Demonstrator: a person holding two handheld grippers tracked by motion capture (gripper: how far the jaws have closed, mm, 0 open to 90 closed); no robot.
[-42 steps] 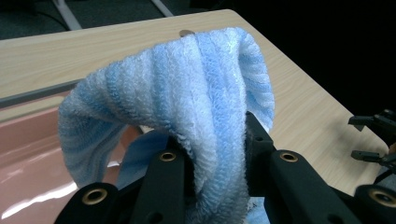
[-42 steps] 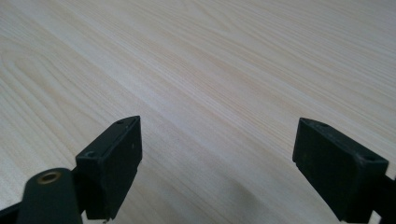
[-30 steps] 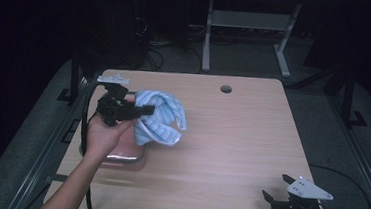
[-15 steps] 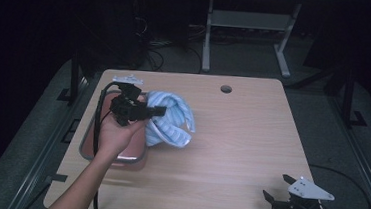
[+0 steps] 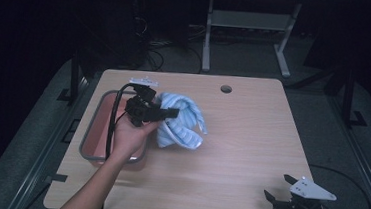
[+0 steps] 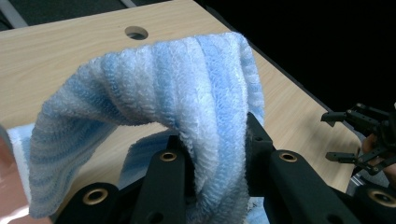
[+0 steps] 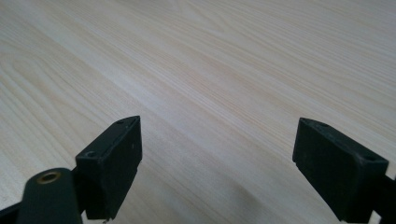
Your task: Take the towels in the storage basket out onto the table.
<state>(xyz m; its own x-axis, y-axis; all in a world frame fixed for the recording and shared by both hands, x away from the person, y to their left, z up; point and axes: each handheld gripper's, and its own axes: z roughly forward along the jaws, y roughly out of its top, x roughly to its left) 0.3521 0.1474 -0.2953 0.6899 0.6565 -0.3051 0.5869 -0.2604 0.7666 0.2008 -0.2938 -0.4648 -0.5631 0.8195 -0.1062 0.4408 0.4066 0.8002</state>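
High view: left tool clamps the striped towel at the worktop's ten o'clock; right tool, five o'clock, gapes empty.

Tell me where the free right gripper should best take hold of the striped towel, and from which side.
Probably the loose corner of the blue-striped towel, approached from the person's right. That tip sticks out toward the open right gripper, away from the left gripper, which already pinches a bunched fold. A thin free edge suits two jaws.
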